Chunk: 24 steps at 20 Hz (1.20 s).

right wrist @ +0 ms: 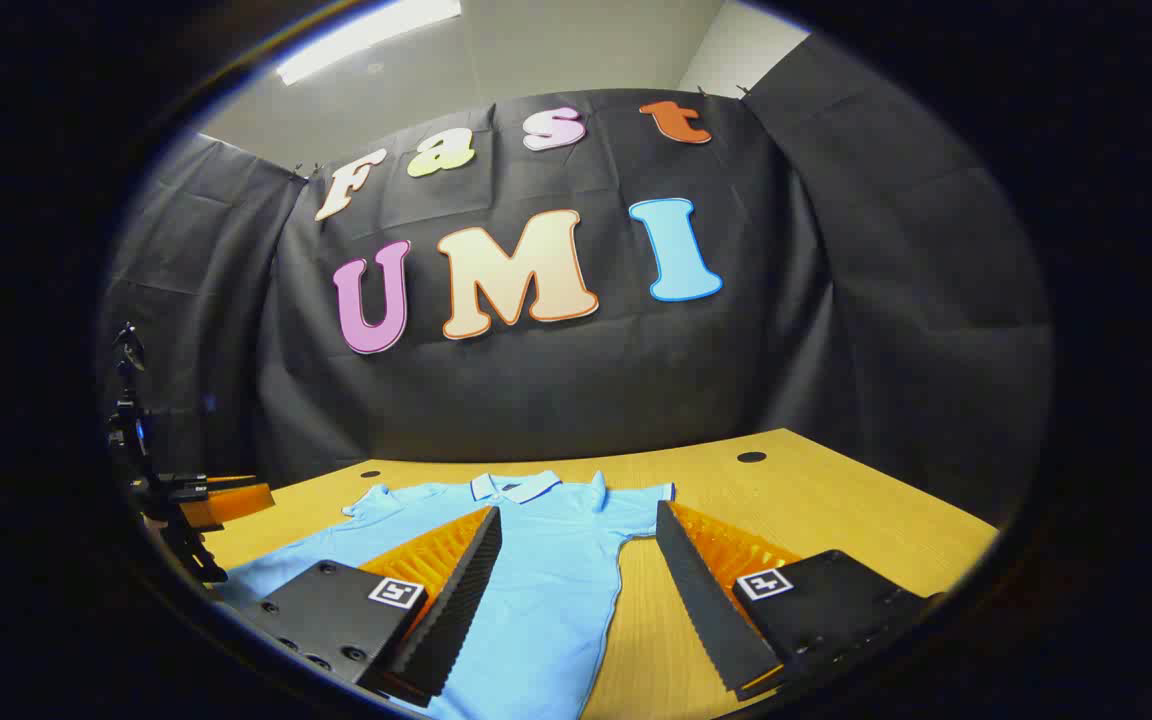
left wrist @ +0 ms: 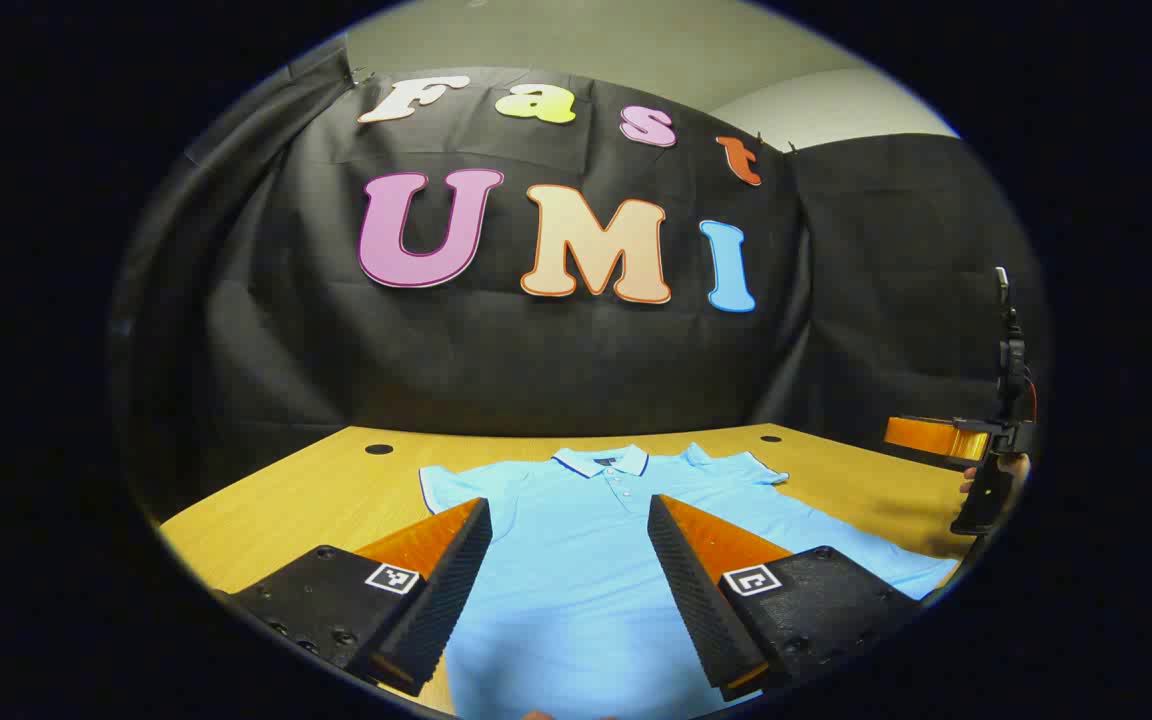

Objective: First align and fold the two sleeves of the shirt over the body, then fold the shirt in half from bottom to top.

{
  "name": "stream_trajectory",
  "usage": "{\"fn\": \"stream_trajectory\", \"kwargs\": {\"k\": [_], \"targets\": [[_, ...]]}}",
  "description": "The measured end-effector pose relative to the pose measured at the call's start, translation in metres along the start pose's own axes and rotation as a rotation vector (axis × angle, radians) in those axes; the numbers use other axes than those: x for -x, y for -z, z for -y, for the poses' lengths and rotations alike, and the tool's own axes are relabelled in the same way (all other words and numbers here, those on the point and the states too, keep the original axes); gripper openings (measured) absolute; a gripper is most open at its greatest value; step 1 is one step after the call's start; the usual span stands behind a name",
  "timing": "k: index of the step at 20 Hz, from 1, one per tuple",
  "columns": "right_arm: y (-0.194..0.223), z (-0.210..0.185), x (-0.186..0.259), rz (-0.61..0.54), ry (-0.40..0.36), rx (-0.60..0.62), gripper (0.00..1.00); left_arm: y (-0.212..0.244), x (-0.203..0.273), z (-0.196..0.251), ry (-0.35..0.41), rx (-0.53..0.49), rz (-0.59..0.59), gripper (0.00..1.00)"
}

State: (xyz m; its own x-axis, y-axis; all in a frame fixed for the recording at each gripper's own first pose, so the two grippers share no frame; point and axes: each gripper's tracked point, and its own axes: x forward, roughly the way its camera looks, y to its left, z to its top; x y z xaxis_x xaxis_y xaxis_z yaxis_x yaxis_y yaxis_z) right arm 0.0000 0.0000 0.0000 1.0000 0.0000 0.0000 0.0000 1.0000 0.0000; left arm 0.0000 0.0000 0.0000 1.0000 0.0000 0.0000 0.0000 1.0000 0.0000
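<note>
A light blue polo shirt lies flat and face up on the wooden table, collar toward the booth wall, both short sleeves spread out. My left gripper hovers open above the shirt's chest, with nothing between its fingers. In the right gripper view the shirt lies left of centre, and my right gripper is open above the shirt's right side and sleeve, holding nothing. The right gripper also appears at the far right of the left gripper view, the left gripper at the far left of the right gripper view.
Round cable holes sit in the tabletop near the back edge, one toward each corner. Bare wood stretches right of the shirt. The black cloth wall stands close behind the table.
</note>
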Motion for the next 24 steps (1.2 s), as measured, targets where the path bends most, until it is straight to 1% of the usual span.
{"fn": "stream_trajectory", "kwargs": {"k": [4, 9, 13, 18, 21, 22, 23, 24], "targets": [[0.004, 0.002, 0.0, -0.013, 0.004, 0.011, 0.97, 0.009, -0.002, -0.007, -0.016, 0.021, -0.021, 0.94], [0.005, 0.005, -0.001, -0.021, 0.016, 0.005, 0.97, 0.009, -0.002, -0.011, -0.04, 0.035, -0.005, 0.94], [0.014, 0.003, -0.002, -0.044, 0.014, 0.018, 0.97, 0.012, -0.002, -0.009, -0.039, 0.037, -0.012, 0.94], [0.021, -0.005, -0.013, -0.075, -0.012, 0.04, 0.98, 0.015, -0.002, -0.01, -0.041, 0.03, -0.014, 0.94], [0.03, -0.006, -0.032, -0.163, -0.027, 0.068, 0.97, 0.018, -0.003, -0.01, -0.039, 0.031, -0.025, 0.94], [0.031, -0.008, -0.039, -0.19, -0.038, 0.075, 0.94, 0.02, -0.002, -0.009, -0.037, 0.036, -0.029, 0.94], [0.032, -0.012, -0.047, -0.222, -0.052, 0.08, 0.97, 0.021, -0.002, -0.009, -0.036, 0.039, -0.033, 0.94], [0.032, -0.014, -0.056, -0.253, -0.064, 0.089, 0.97, 0.022, -0.003, -0.009, -0.035, 0.041, -0.036, 0.94]]}}
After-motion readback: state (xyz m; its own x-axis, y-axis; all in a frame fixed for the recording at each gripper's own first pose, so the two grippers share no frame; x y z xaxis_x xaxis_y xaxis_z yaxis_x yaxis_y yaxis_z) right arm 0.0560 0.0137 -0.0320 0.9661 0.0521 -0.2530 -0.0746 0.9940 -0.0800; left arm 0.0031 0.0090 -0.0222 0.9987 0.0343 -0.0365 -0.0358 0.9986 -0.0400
